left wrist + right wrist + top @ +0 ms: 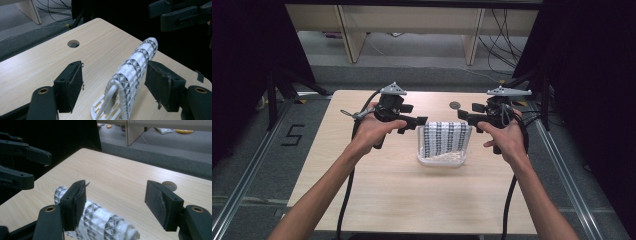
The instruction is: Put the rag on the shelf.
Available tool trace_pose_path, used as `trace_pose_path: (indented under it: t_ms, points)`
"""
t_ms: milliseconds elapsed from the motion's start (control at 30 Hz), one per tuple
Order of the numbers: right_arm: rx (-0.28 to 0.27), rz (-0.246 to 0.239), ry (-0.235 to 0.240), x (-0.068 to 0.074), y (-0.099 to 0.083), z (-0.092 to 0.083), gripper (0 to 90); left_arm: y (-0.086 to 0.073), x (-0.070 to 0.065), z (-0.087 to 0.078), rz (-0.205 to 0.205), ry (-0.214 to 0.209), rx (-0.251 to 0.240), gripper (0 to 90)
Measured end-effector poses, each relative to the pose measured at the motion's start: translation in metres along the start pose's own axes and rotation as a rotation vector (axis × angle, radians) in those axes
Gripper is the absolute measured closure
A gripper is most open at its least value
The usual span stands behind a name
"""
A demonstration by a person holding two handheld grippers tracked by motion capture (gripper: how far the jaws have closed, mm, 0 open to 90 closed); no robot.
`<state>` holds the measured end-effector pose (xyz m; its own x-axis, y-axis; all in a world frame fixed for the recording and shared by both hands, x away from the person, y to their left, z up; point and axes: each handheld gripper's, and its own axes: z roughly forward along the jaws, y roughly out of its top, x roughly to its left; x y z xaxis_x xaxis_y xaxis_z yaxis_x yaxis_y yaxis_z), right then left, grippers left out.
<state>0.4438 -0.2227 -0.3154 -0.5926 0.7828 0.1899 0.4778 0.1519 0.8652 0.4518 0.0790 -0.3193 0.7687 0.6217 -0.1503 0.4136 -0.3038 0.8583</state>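
- A large black "5" [292, 135] is marked on the grey floor left of the bench; it is the one piece of writing that can be read. No brand or label can be made out on the grippers, the cloth or the rack.
- The left gripper [422, 120], held in the person's left hand [374, 129], hovers at the left end of the cloth. In the left gripper view its jaws stand wide, one on each side of the cloth's top edge; the right jaw sits just beside the cloth, and whether it touches cannot be told.
- A black-and-white patterned cloth [446, 139] hangs over a white slotted rack [441, 161] near the middle of the light wooden bench [377, 195]. In the high view the draped cloth's top edge, its long axis, runs left to right between the two grippers, and its sides hang down towards the rack. In the left gripper view the cloth [132, 72] forms a narrow ridge that points away from the camera towards the other gripper.
- A small round hole [455, 105] sits in the bench just behind the cloth.
- The right gripper [460, 115], in the right hand [507, 142], hovers at the cloth's right end. In the right gripper view its jaws stand wide, the cloth [100, 221] lies low beside the left jaw, and nothing is gripped.
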Motion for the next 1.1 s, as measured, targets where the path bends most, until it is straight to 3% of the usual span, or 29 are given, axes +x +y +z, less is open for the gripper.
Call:
trace_pose_path:
  t_ms: [367, 733, 767, 867, 900, 933, 967, 1033, 1100]
  points:
    - [0.008, -0.008, 0.011, 0.003, -0.007, -0.007, 30.5, -0.012, -0.006, -0.008, -0.008, -0.018, -0.009, 26.1]
    - [0.012, 0.022, 0.009, 0.005, -0.016, -0.012, 25.7, -0.025, -0.014, -0.015, -0.002, -0.038, -0.011, 25.9]
    - [0.006, 0.003, 0.006, 0.004, -0.016, -0.012, 25.7, -0.025, -0.014, -0.015, -0.002, -0.038, -0.011, 25.9]
    - [0.009, 0.007, 0.012, 0.005, -0.017, -0.013, 25.7, -0.029, -0.018, -0.017, 0.003, -0.035, -0.014, 25.9]
    - [0.003, -0.017, -0.008, 0.004, -0.017, -0.015, 25.7, -0.03, -0.018, -0.018, 0.006, -0.035, -0.016, 25.9]
    - [0.013, 0.02, 0.011, 0.006, -0.018, -0.015, 25.6, -0.031, -0.018, -0.018, 0.007, -0.038, -0.018, 25.9]
    - [0.003, -0.008, -0.004, 0.007, -0.019, -0.016, 25.5, -0.032, -0.019, -0.018, 0.008, -0.039, -0.019, 25.9]
    - [0.016, 0.014, 0.003, 0.008, -0.02, -0.017, 25.4, -0.034, -0.019, -0.018, 0.002, -0.049, -0.019, 25.9]
    - [0.011, 0.004, 0.005, 0.008, -0.022, -0.017, 25.2, -0.036, -0.02, -0.019, 0.003, -0.051, -0.017, 25.9]
